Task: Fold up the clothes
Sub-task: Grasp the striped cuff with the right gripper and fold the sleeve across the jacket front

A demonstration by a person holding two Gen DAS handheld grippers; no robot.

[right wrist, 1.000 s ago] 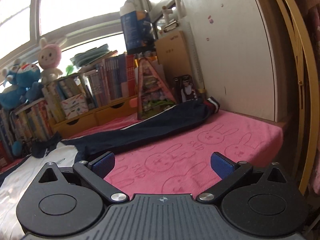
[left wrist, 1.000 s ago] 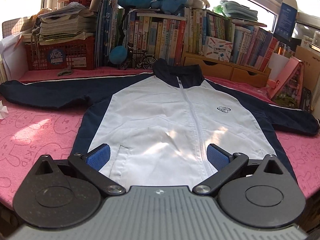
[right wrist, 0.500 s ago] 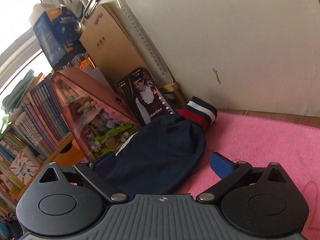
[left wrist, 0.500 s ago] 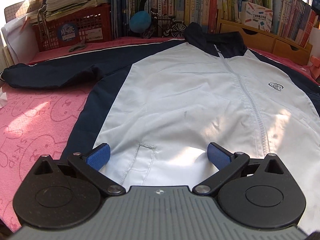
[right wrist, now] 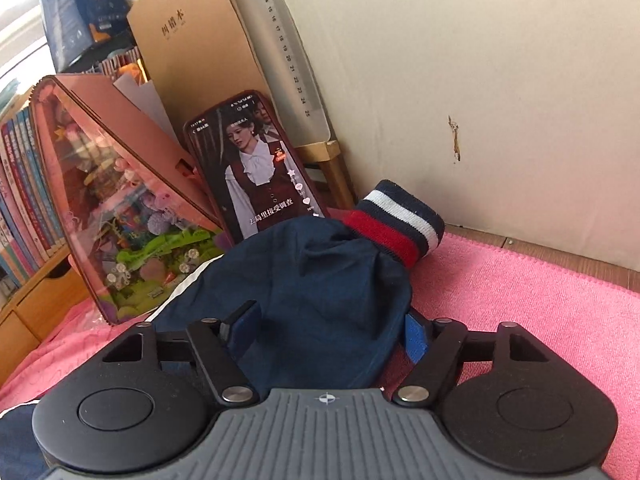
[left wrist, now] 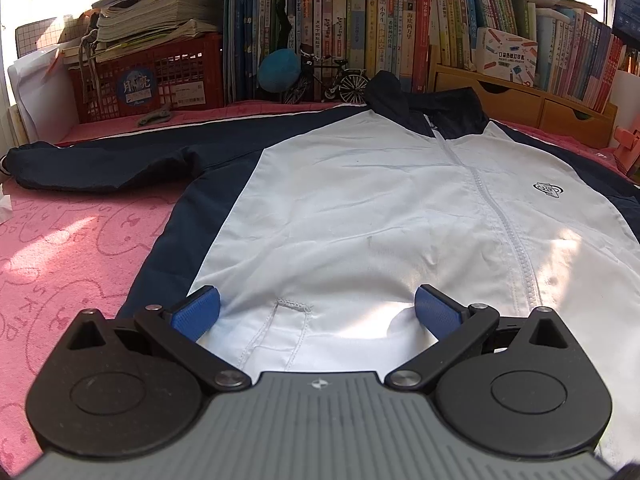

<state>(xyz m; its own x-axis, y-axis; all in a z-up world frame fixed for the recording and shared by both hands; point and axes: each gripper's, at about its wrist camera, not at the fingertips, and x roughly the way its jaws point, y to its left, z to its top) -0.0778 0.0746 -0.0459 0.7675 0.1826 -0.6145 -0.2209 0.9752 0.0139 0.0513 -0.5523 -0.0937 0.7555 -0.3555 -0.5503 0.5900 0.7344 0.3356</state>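
A white jacket with navy sides and sleeves lies zipped and spread flat on a pink towel. My left gripper hangs open just above the lower left of its white front, near a pocket seam, with nothing between the pads. In the right wrist view the navy sleeve ends in a red, white and navy striped cuff by the wall. My right gripper is closing on that sleeve a little before the cuff. The fabric bunches up between both blue pads.
Books, a red crate and wooden drawers line the back edge. At the right end a phone leans beside a pink triangular model house, close to the sleeve end. A white wall bounds that side.
The left gripper sank closer to the jacket's lower front, then held still. The right gripper swung along the sleeve to its cuff end, and its jaws narrowed around the fabric.
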